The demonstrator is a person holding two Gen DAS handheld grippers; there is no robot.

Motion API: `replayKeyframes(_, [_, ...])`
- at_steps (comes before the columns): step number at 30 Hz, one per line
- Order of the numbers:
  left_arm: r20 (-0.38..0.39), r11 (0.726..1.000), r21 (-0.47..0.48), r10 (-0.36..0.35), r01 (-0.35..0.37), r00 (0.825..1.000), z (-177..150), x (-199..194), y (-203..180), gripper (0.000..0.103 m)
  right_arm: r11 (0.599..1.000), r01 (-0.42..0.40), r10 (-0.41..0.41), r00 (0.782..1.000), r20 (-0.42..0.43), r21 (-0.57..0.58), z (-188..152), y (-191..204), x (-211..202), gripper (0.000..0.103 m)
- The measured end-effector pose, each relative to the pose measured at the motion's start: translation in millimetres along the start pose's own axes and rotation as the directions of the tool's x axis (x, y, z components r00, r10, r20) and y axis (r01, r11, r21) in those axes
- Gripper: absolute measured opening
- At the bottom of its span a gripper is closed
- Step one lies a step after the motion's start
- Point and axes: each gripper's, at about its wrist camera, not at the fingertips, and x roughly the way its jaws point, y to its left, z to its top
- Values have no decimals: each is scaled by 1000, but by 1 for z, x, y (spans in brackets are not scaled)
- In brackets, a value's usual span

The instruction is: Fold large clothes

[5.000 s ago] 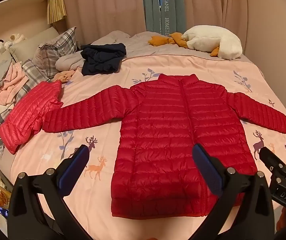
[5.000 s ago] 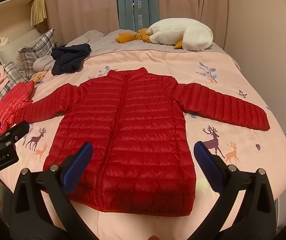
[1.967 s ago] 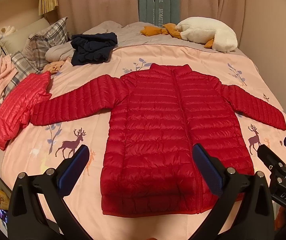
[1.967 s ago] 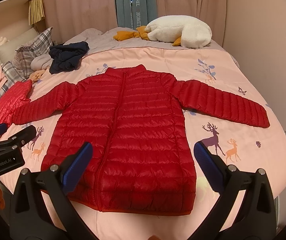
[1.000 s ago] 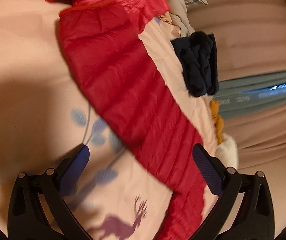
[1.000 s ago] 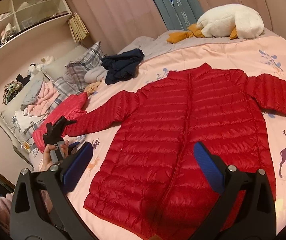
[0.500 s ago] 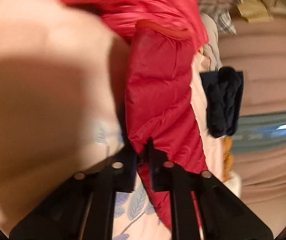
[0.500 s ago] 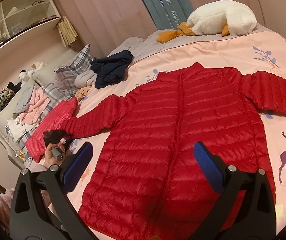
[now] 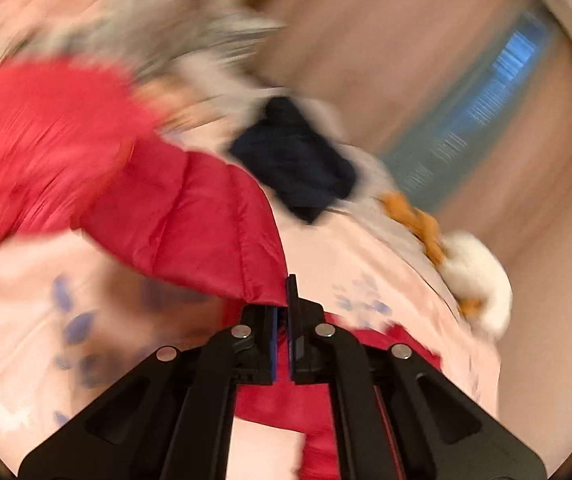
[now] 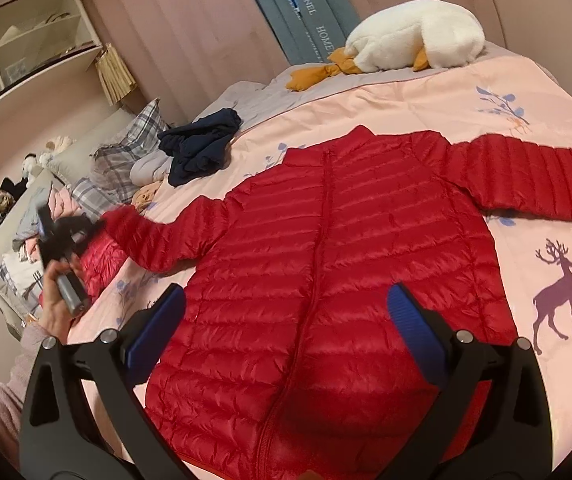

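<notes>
The left wrist view is smeared by motion blur: the upper half of the frame is streaks of grey, pink and blue, and only the centre reads clearly. There the left gripper has its jaws pressed nearly together on the cuff end of the red down jacket, whose sleeve runs up and left from the fingertips. A dark navy garment sits just above the sleeve, blurred at its edges.

In the right wrist view the red down jacket lies flat, front up, across the middle of the pink bedspread. Its right-hand sleeve is cut off by the frame edge, and its hem is partly hidden behind the right gripper, which hovers at the bottom of the frame with its blue-padded jaws spread wide and nothing between them. At mid-left a hand grips the left gripper's handle, tilted, its jaws meeting the sleeve cuff. A white plush goose lies at the upper right.
</notes>
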Motion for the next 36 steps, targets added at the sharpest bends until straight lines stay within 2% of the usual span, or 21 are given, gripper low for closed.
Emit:
replayKeyframes(2, [-11, 988, 140, -69, 70, 998, -12, -7, -58, 3, 1000, 4, -4, 1000, 4, 11, -1, -5, -2, 101])
replayKeyframes(4, [-43, 964, 235, -118, 125, 992, -29, -11, -103, 3, 1000, 7, -7, 1000, 6, 22, -2, -9, -4, 101])
replayKeyframes(5, [-84, 942, 291, -150, 168, 985, -44, -10, -132, 3, 999, 7, -7, 1000, 6, 31, -3, -14, -6, 101])
replayKeyframes(8, [-190, 895, 371, -189, 249, 963, -84, 4, -186, 3, 998, 12, -11, 1000, -3, 65, -4, -28, -8, 101])
replayKeyframes(11, [-289, 855, 428, -178, 293, 941, -133, 23, -223, 6, 994, 20, -19, 1000, -12, 107, -6, -45, -10, 101])
replayKeyframes(13, [-364, 844, 433, -157, 316, 918, -159, 43, -238, 26, 991, 30, -28, 999, -17, 132, -7, -58, -11, 101])
replayKeyframes(15, [-426, 842, 436, -119, 318, 897, -185, 63, -244, 81, 987, 45, -41, 999, -25, 152, -6, -69, -10, 101])
replayKeyframes(16, [-443, 846, 429, -108, 316, 890, -190, 68, -244, 84, 986, 47, -43, 999, -27, 159, -6, -72, -10, 101])
replayKeyframes(19, [-504, 859, 377, -123, 346, 855, -201, 70, -228, 84, 982, 51, -45, 998, -33, 181, 1, -89, -5, 101])
replayKeyframes(22, [-516, 873, 299, -192, 386, 835, -190, 54, -199, 85, 976, 48, -39, 998, -49, 211, 14, -102, 10, 101])
replayKeyframes(24, [-497, 894, 236, -226, 381, 838, -184, 50, -170, 85, 974, 35, -20, 997, -70, 222, 26, -108, 27, 101])
replayKeyframes(27, [-454, 943, 133, -217, 306, 864, -159, 53, -122, 85, 983, 28, -8, 994, -107, 180, 56, -113, 66, 101])
replayKeyframes(28, [-436, 958, 83, -214, 275, 874, -150, 56, -105, 85, 986, 60, -43, 993, -108, 159, 72, -115, 84, 101])
replayKeyframes(31, [-412, 965, 9, -234, 261, 881, -132, 64, -88, 85, 987, 101, -89, 991, -96, 125, 108, -123, 127, 100])
replayKeyframes(35, [-401, 960, 20, -249, 280, 882, -121, 79, -98, 85, 980, 151, -135, 984, -118, 131, 131, -138, 176, 71])
replayKeyframes(36, [-403, 959, 30, -246, 281, 881, -120, 83, -103, 81, 975, 181, -164, 977, -135, 128, 132, -142, 187, 63])
